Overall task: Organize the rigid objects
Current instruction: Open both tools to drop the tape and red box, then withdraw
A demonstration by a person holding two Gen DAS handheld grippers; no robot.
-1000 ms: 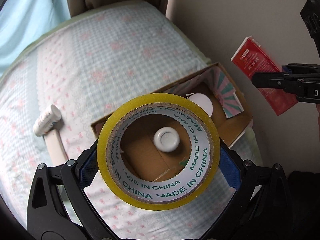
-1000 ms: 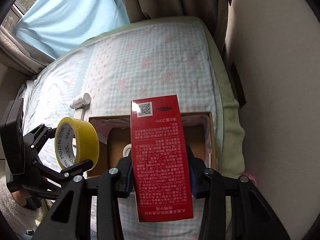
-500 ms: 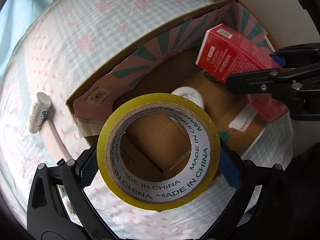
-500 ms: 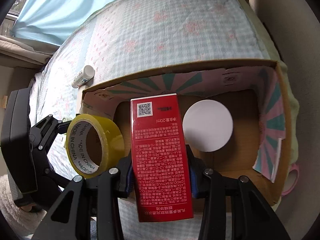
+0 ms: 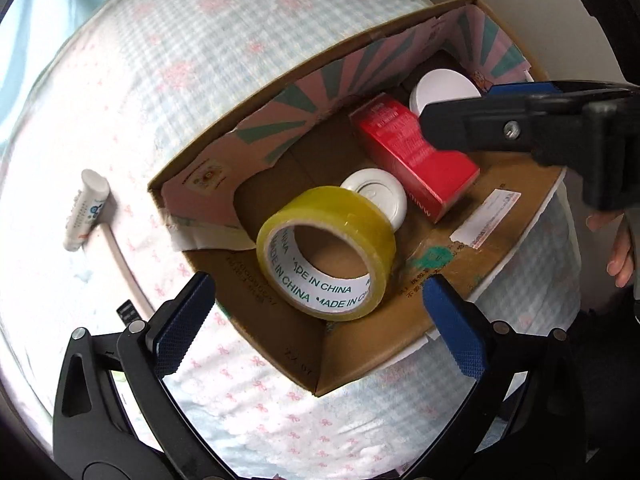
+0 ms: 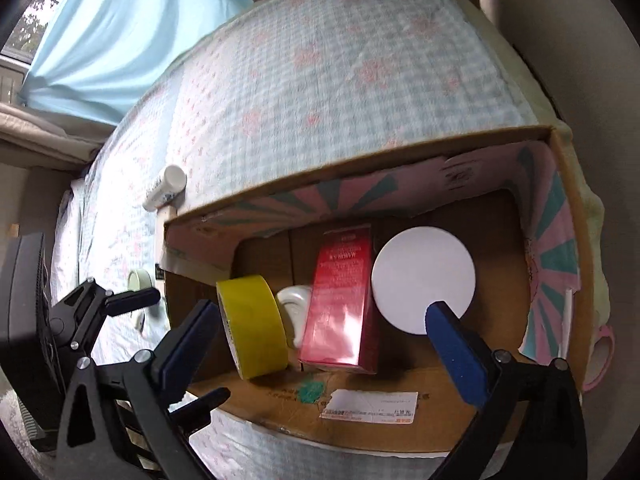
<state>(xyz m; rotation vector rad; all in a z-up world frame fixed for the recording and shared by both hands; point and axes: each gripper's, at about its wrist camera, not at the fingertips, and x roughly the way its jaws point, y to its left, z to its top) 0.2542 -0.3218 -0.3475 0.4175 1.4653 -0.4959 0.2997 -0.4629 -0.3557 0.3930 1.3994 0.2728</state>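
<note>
A yellow tape roll point(image 5: 326, 250) lies tilted inside the cardboard box point(image 5: 360, 344); it also shows in the right wrist view point(image 6: 253, 326). A red carton point(image 5: 414, 156) lies in the box beside it, also in the right wrist view point(image 6: 342, 300). My left gripper point(image 5: 316, 316) is open and empty just in front of the tape. My right gripper point(image 6: 320, 340) is open and empty above the box's near wall point(image 6: 360, 412); its black frame crosses the left wrist view point(image 5: 520, 128). A small white cap point(image 5: 376, 196) and a white round lid point(image 6: 424, 274) also lie in the box.
The box sits on a checked bedspread point(image 5: 200, 60). A white tube point(image 5: 86, 210) and a pale stick point(image 5: 120, 264) lie on the bed left of the box. A wall and curtain are behind. A pink item point(image 6: 600, 356) peeks out right of the box.
Both grippers have opened. The tape roll left my left gripper and now rests in the box. The red carton left my right gripper and lies in the box.
</note>
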